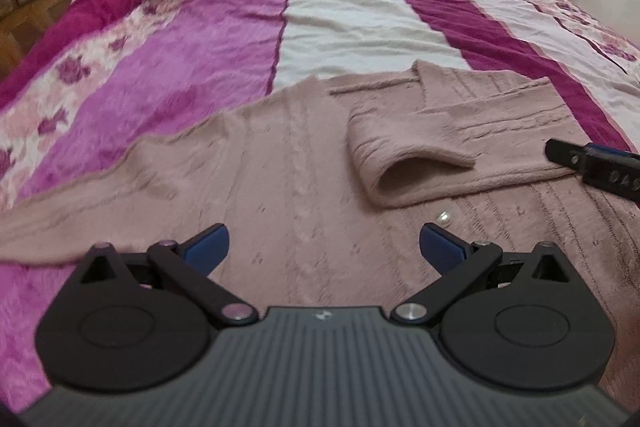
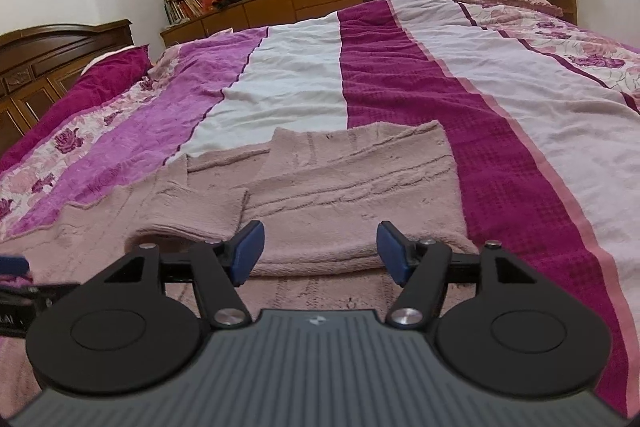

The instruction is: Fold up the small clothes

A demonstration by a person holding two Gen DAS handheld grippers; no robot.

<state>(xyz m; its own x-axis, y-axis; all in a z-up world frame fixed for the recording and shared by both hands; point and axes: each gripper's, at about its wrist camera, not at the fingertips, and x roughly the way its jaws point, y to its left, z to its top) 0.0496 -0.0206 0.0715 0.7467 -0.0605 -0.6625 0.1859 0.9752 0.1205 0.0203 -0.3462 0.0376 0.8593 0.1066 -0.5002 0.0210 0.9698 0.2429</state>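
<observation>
Sweater (image 1: 280, 167) flat on bed (image 1: 340, 7) — one sleeve (image 1: 460, 131) folded across.
Left gripper (image 1: 323, 247), right gripper (image 2: 319, 251) — fingers spread, pinching nothing; sleeve at 12 o'clock.

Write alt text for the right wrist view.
A pink sweater lies on a striped bedspread, one sleeve folded across it. The right gripper hovers open above its near edge, nothing between the fingers.

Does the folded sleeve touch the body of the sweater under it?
Touching. In the left wrist view the folded sleeve lies flat on the sweater body, its looped edge resting on the knit with no gap visible along it.
</observation>
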